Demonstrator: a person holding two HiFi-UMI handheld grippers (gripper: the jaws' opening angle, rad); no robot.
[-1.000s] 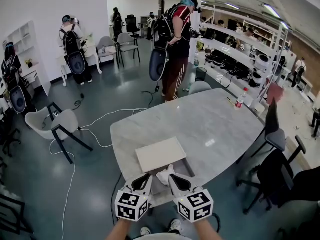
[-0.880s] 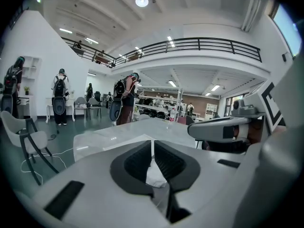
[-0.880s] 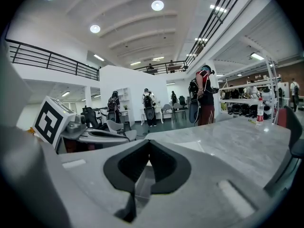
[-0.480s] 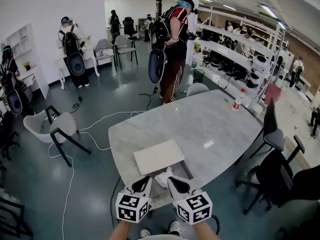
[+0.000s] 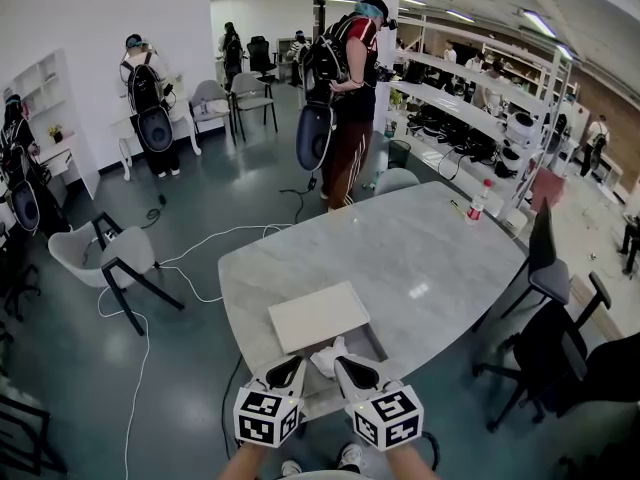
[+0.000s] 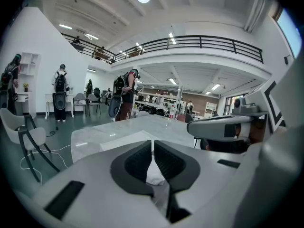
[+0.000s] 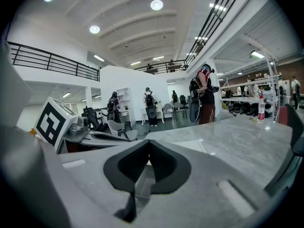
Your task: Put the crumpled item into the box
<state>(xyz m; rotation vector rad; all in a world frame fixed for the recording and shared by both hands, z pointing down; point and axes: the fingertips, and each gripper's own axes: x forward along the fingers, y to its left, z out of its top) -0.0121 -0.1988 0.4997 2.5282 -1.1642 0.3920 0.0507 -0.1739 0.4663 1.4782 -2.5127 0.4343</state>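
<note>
Holding left hand-held gripper [image 5: 293, 369] & right hand-held gripper [image 5: 343, 367] shut, empty, tips flanking crumpled item [image 5: 327, 356], which seems to sit in box [image 5: 373, 343] at worktop's [image 5: 400, 248] 6 o'clock edge; we judge it's released.

crumpled item [image 5: 327, 356] partly hidden (behind left claw [image 5: 292, 367], right claw [image 5: 346, 366])

Box [image 5: 375, 343] at the near table [image 5: 400, 238] edge before me, crumpled item [image 5: 327, 356] in it, flat board [image 5: 320, 315] just behind, my left gripper [image 5: 293, 364] left of the item, right gripper [image 5: 345, 364] right, bottle [image 5: 477, 200] far right.
</note>
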